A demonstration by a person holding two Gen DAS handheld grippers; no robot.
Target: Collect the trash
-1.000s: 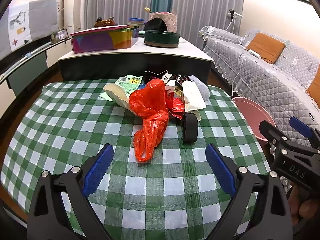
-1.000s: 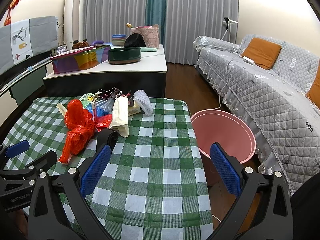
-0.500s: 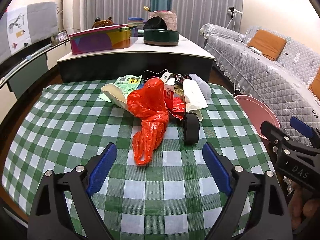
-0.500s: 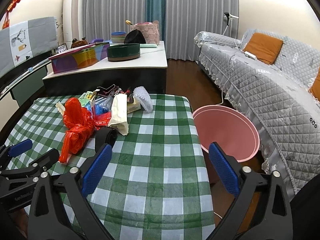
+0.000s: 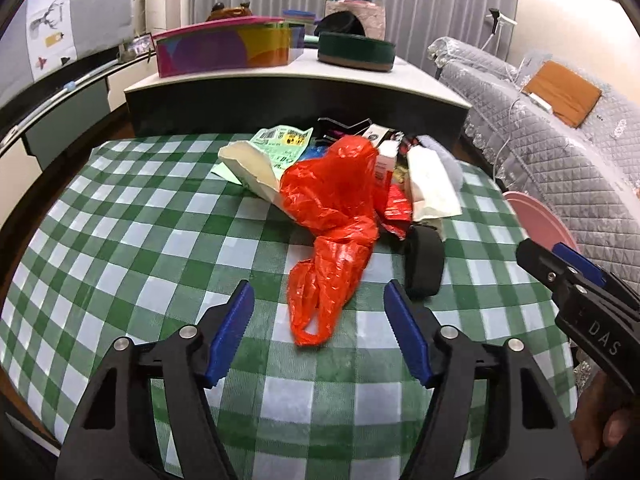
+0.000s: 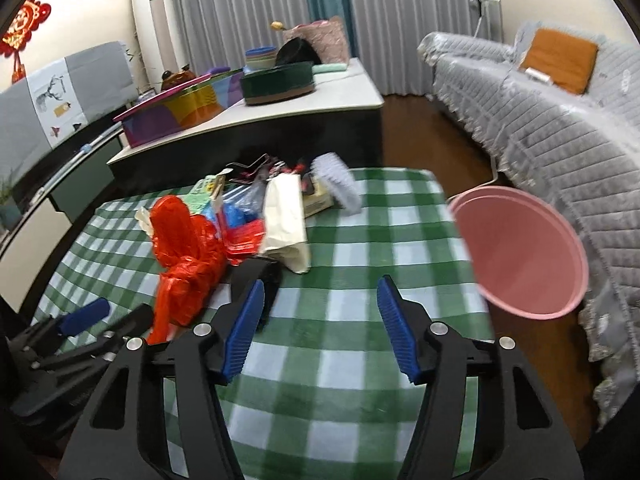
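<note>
Two views, red bag (image 5: 334, 216) in both, pink bin (image 6: 520, 248) whole (right only)

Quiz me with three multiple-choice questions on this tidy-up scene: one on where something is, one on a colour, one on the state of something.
1. Where is the pink bin?
A. on the table
B. on the floor beside the table, near the sofa
C. on the sofa

2. What colour is the crumpled plastic bag nearest the left gripper?
A. red
B. yellow
C. black

3. What is in the right gripper?
A. the paper bag
B. the black roll
C. nothing; its jaws stand apart

Answers:
1 B: the bin stands below the table edge, in front of the grey sofa.
2 A: the bag is bright red against the green check cloth.
3 C: only cloth shows between the blue pads; the jaws have just been closing.
</note>
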